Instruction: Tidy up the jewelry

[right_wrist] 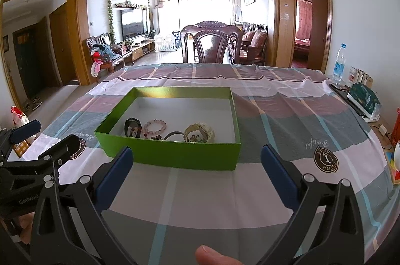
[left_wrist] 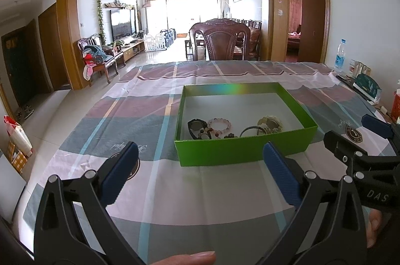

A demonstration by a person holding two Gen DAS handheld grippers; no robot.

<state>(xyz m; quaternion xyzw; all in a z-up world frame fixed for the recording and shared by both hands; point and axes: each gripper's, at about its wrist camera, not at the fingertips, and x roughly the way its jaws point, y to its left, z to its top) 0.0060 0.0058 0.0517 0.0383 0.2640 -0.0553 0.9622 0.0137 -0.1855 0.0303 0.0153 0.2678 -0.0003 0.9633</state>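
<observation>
Green cardboard is forming the open box (left_wrist: pixel 240 150) that is sitting on the worktop (left_wrist: pixel 160 190), which is wearing a checked cloth in grey, mauve and white bands. All the jewelry in view is lying inside this box, gathered along its near wall on the pale floor of the box. From the left in the left wrist view, a dark watch-like piece (left_wrist: pixel 196 126) is lying beside a pink beaded bracelet (left_wrist: pixel 220 124), with a few darker beads (left_wrist: pixel 207 133) trailing between them; a dark thin bangle (left_wrist: pixel 250 131) is resting next, and a pale gold bracelet cluster (left_wrist: pixel 271 124) is sitting furthest right. The far half of the box is showing only its bare floor.

The left hand-held gripper (left_wrist: pixel 200 172) is hovering above the cloth just short of the box's near wall, its blue-padded fingers (left_wrist: pixel 122 170) standing wide apart and holding nothing. The right hand-held gripper (right_wrist: pixel 197 175) is hanging in the same way, fingers (right_wrist: pixel 277 177) spread and empty, with the box a little to its left. Each gripper is appearing at the edge of the other's view, side by side and apart. A fingertip (right_wrist: pixel 212 256) is showing at the bottom of each view.

A water bottle (right_wrist: pixel 338 64) is standing at the far right corner of the worktop, and a carved wooden chair (right_wrist: pixel 212 42) is standing behind its far edge.
</observation>
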